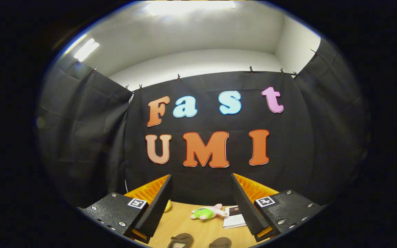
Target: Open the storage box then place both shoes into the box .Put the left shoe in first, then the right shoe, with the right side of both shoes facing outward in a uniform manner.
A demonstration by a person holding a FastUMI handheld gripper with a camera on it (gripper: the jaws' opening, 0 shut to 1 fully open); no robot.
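A handheld gripper (202, 203) hangs above a wooden table (184, 224), its fingers spread wide and holding nothing, aimed mostly at the booth's black cloth wall. Two dark shoes (200, 241) lie side by side on the table just below and between the fingers, partly cut off, so left cannot be told from right. By this evidence the task appears barely begun: neither shoe is gripped or stowed, and opening the box and placing both shoes seemingly remain. Beyond the fingers rest a small plush toy (207, 212) in pink and green, a yellow object (167, 206) half hidden by the left finger, and a printed leaflet (234, 217) whose text is too small to read.
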